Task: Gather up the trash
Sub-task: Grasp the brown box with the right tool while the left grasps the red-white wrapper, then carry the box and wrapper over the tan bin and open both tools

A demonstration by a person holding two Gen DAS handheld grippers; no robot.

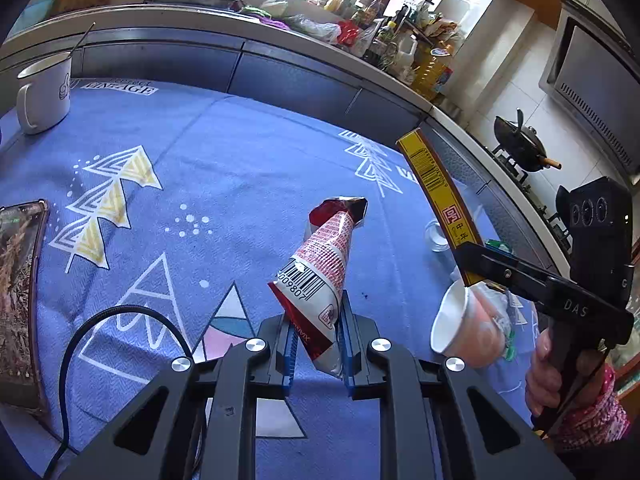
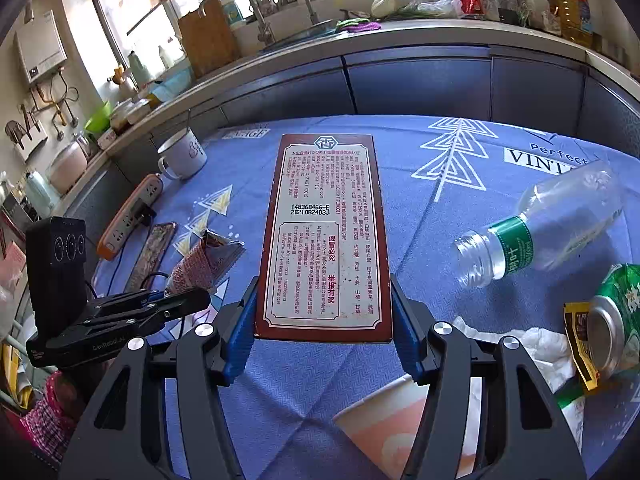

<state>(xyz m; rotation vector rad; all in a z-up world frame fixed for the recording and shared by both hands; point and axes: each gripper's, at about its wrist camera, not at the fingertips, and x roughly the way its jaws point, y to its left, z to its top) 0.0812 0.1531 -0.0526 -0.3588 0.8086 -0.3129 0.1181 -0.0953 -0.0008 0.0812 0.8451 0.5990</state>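
My left gripper [image 1: 316, 344] is shut on a red and white snack wrapper [image 1: 320, 276], held above the blue tablecloth [image 1: 240, 152]; it also shows in the right wrist view [image 2: 200, 264]. My right gripper [image 2: 324, 320] is shut on a flat cardboard box [image 2: 326, 236] with red borders and printed text, held above the table; its yellow side shows in the left wrist view [image 1: 440, 200]. A paper cup [image 2: 384, 428] lies under the right gripper. A clear plastic bottle [image 2: 560, 224], a green can [image 2: 616, 320], a yellow wrapper [image 2: 580, 344] and crumpled tissue [image 2: 536, 348] lie at the right.
A white mug [image 1: 44, 92] stands at the table's far left. A phone [image 1: 16, 300] with a black cable [image 1: 80, 340] lies at the left. A power strip [image 2: 132, 216] lies beyond it. A small glass [image 1: 436, 236] stands near the right gripper. The kitchen counter [image 1: 280, 28] runs behind.
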